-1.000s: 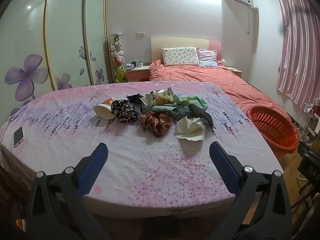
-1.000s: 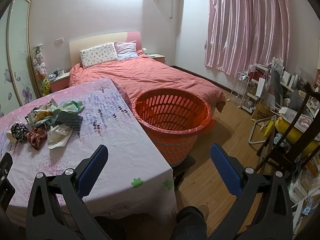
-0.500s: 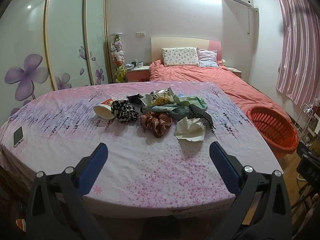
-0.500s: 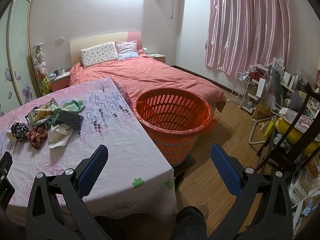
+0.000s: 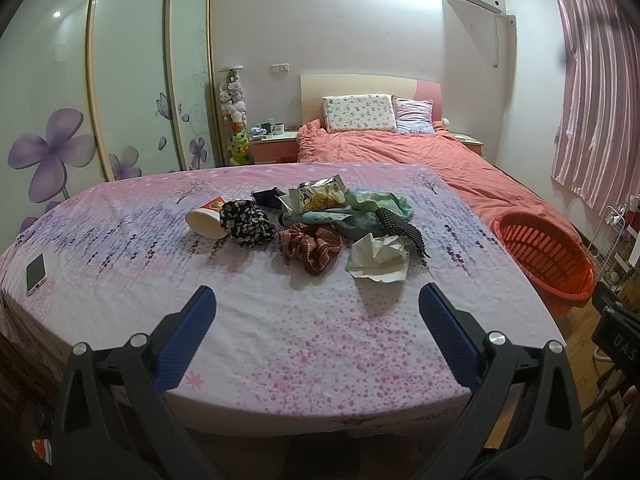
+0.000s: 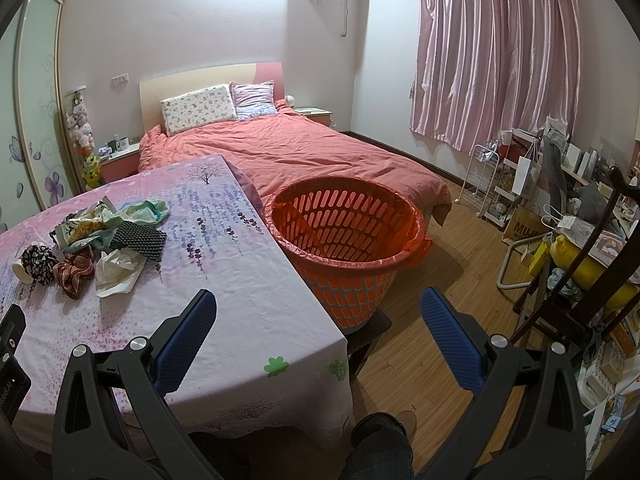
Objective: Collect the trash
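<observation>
A heap of items lies mid-table: a crumpled white tissue (image 5: 378, 258), a tipped paper cup (image 5: 204, 220), a snack wrapper (image 5: 320, 196), a plaid scrunchie (image 5: 311, 244), a floral scrunchie (image 5: 246, 222) and green cloth (image 5: 376, 206). The tissue also shows in the right wrist view (image 6: 116, 270). An orange basket (image 6: 346, 236) lined with a red bag stands on the floor beside the table's right edge. My left gripper (image 5: 316, 312) is open and empty, over the table's near part, short of the heap. My right gripper (image 6: 318, 312) is open and empty, near the table's corner and the basket.
A phone (image 5: 35, 274) lies at the table's left edge. The table (image 5: 280, 344) wears a pink floral cloth. A bed (image 6: 304, 152) with a coral cover lies beyond. A white rack (image 6: 486, 184) and cluttered shelves (image 6: 580, 240) stand at the right over wooden floor.
</observation>
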